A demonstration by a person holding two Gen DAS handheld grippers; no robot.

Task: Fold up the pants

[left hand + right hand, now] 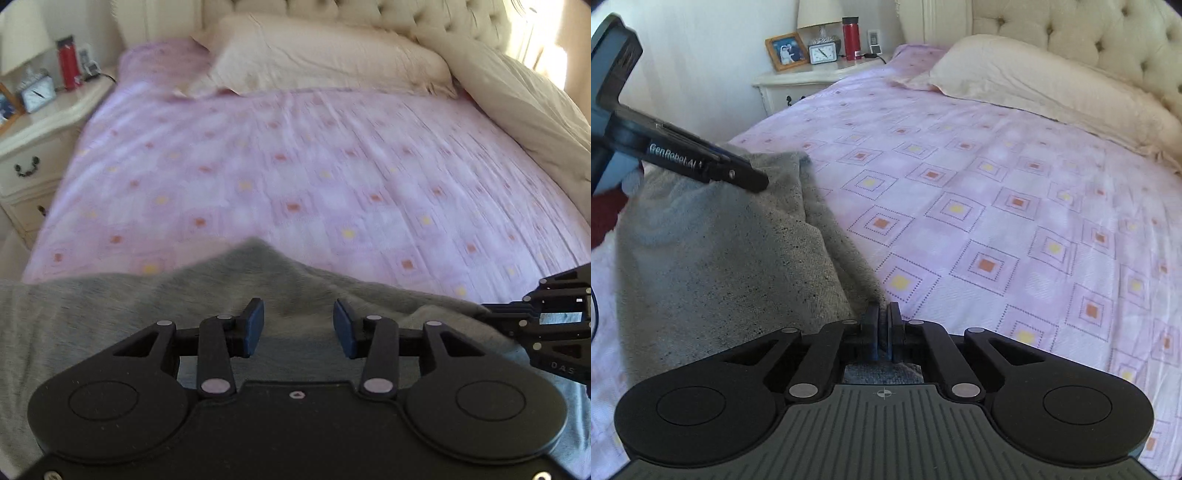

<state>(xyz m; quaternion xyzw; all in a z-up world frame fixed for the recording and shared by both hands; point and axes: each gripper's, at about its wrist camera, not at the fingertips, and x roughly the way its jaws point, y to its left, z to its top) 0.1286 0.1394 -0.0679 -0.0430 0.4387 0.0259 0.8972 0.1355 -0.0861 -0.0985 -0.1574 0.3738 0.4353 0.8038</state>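
Observation:
The grey pants (110,314) lie on the near part of the pink patterned bed sheet (295,166). My left gripper (298,328) is open, its blue pads (255,325) apart just above the grey cloth, holding nothing. My right gripper (884,328) is shut on an edge of the grey pants (720,258), with cloth pinched between its pads. The right gripper also shows at the right edge of the left wrist view (554,325). The left gripper shows at the upper left of the right wrist view (701,162), over the far end of the pants.
A cream pillow (325,59) and a tufted headboard (1071,33) are at the bed's far end. A cream duvet (528,110) is bunched along the right side. A white nightstand (40,140) on the left holds a red bottle (68,66), a clock (823,52) and a photo frame (786,51).

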